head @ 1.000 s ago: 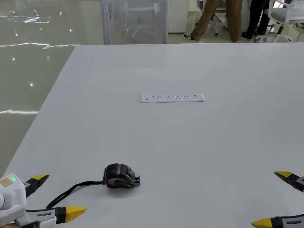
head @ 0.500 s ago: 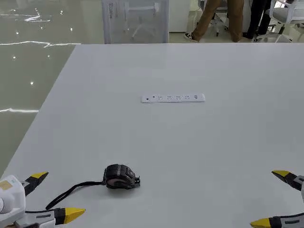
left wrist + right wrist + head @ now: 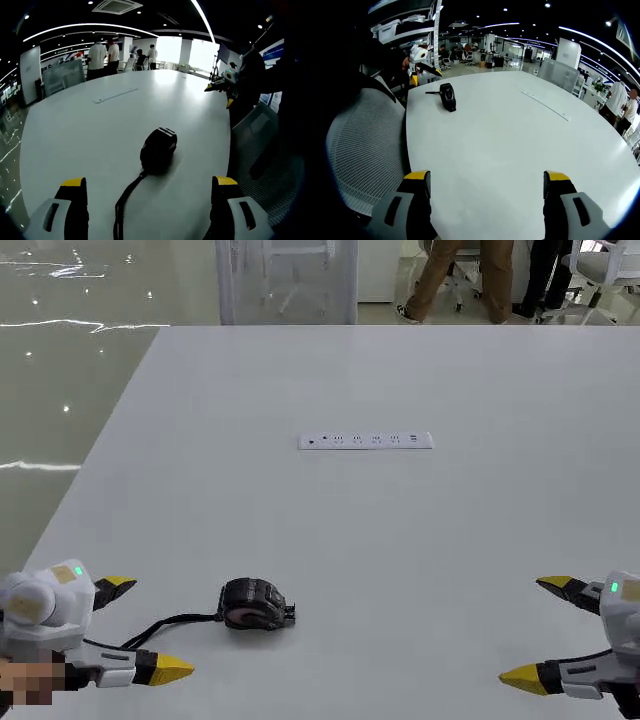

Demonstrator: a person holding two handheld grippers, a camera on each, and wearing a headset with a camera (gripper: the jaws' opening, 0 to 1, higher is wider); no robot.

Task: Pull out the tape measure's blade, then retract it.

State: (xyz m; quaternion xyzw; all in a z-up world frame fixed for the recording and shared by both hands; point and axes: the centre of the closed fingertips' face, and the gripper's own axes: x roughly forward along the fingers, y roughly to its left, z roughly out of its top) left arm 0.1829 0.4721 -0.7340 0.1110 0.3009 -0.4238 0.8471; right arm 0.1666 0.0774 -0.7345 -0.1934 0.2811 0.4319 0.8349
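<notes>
1. Black tape measure (image 3: 255,603) on near-left part of white table (image 3: 400,530), touched by neither tool, blade fully in; pull-out not yet begun
2. Small tab (image 3: 290,616) on its right side, probably blade hook, pointing rightward; handy for a pull that way, but too small to be sure
3. Black wrist strap (image 3: 165,628) trailing from case leftward, running between jaws of left gripper (image 3: 150,628); loose cord, likely to drag or snag on any shift of case
4. Left gripper just beside case, jaws spread wide, gripping nothing; lined up on case in left gripper view, probably to clamp body against pull
5. Well apart at near-right, right gripper (image 3: 533,630), jaws wide as well, nothing between them; aimed across table toward case, likely waiting for hook end
6. White power strip (image 3: 365,441) farther back mid-table, well clear of work; people (image 3: 440,285) standing beyond far edge
7. Judgement: at very start, both tools in ready stance; clamp of case first, then hook
</notes>
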